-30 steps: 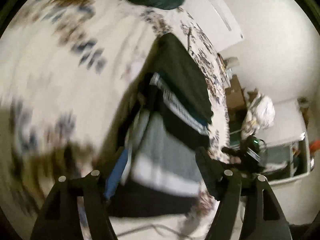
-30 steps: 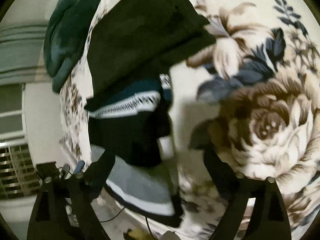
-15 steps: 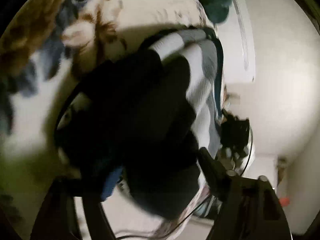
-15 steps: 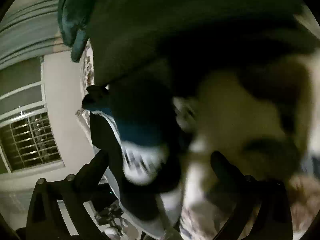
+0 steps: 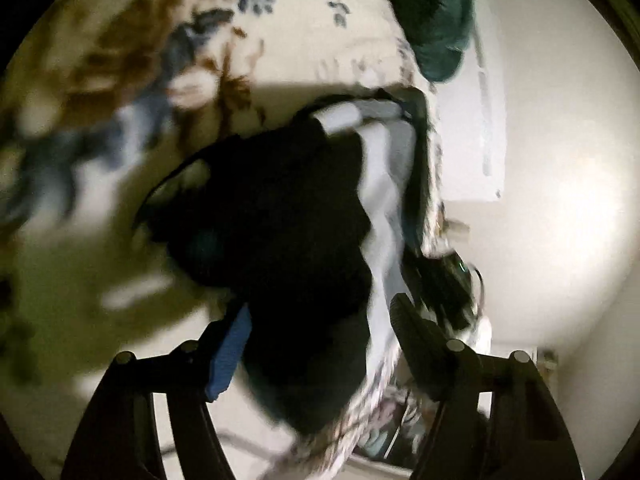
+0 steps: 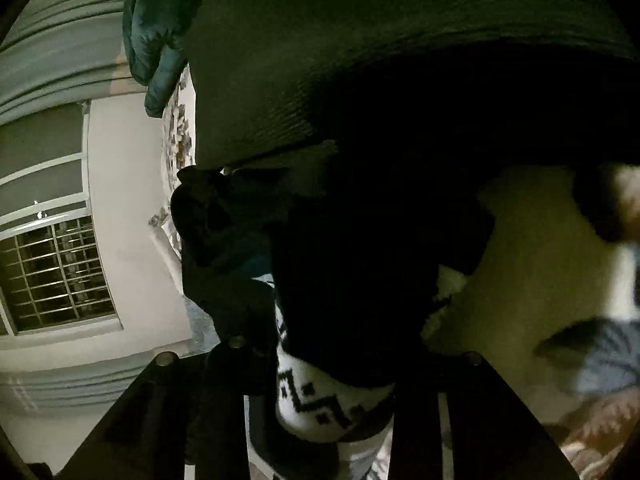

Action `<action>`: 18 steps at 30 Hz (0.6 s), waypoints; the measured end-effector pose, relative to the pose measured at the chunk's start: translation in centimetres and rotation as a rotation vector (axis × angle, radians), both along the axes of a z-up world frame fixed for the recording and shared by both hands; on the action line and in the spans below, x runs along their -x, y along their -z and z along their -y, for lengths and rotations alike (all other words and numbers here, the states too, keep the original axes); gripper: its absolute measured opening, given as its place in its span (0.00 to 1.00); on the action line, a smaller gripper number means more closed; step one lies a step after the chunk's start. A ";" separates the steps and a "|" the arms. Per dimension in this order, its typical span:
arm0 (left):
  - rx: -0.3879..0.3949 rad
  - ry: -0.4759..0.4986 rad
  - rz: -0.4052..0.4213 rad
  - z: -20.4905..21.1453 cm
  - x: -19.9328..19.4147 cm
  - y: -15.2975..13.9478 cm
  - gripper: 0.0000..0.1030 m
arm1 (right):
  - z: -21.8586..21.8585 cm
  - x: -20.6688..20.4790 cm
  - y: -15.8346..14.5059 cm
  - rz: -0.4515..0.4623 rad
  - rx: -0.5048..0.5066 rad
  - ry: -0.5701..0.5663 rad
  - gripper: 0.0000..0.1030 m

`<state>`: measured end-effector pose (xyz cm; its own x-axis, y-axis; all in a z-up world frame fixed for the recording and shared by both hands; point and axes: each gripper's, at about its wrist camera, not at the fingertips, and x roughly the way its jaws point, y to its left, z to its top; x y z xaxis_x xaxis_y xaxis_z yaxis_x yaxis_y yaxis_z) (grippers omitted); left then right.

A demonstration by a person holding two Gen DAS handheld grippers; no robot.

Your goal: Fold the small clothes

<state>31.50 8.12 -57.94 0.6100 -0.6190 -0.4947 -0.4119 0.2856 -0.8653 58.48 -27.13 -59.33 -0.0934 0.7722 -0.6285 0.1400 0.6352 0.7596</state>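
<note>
bedspread (image 5: pixel 120 80): floral, brown and blue print, far left of left-wrist view; blurred, partly in shadow.
left gripper (image 5: pixel 320 328): jaws spread wide, nothing pinched; blue pad on left finger, dark garment (image 5: pixel 288 232) lying between the fingers but not clamped.
dark garment: mid-frame on the bedspread, black body bunched over a grey-and-white striped part (image 5: pixel 384 200) to its right (one piece or two stacked, cannot tell).
teal bundle (image 5: pixel 432 12): far right corner of the bed, well apart from the garment, untouched.
wall (image 5: pixel 560 160): right of the bed edge, plain white.
window (image 6: pixel 52 264): left of right-wrist view, barred panes, behind the bed edge.
right gripper (image 6: pixel 336 384): jaws narrow, closed on a fold of the dark garment; white patterned band (image 6: pixel 320 404) showing right at the pinch.
ribbed dark cloth (image 6: pixel 360 60): far side, filling the upper frame above the pinch (separate item or same one, unclear in the dim light).
step: mid-fold, right side carrying a garment edge over the body, left side free.
progress: judged partial, cloth bunched rather than flat.
next: probably lay the held edge down square on the far half, then release; left gripper likely needed to pin or smooth the near side.
risk: slack cloth bunching under the fold.
</note>
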 end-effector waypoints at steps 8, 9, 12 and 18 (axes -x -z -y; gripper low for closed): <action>0.054 -0.046 -0.011 1.4 -0.9 3.4 0.76 | 0.7 0.2 0.5 -0.062 -0.125 -0.008 0.88; 0.037 -0.053 -0.012 1.6 -2.3 3.8 0.76 | 0.6 0.2 0.5 -0.067 -0.122 -0.015 0.88; 0.018 -0.112 -0.031 2.2 -4.7 4.2 0.80 | -0.1 0.0 0.8 -0.070 -0.109 -0.042 0.90; -0.045 -0.203 -0.056 2.2 -5.0 2.2 0.55 | -2.3 -0.2 0.6 0.003 -0.024 -0.084 0.36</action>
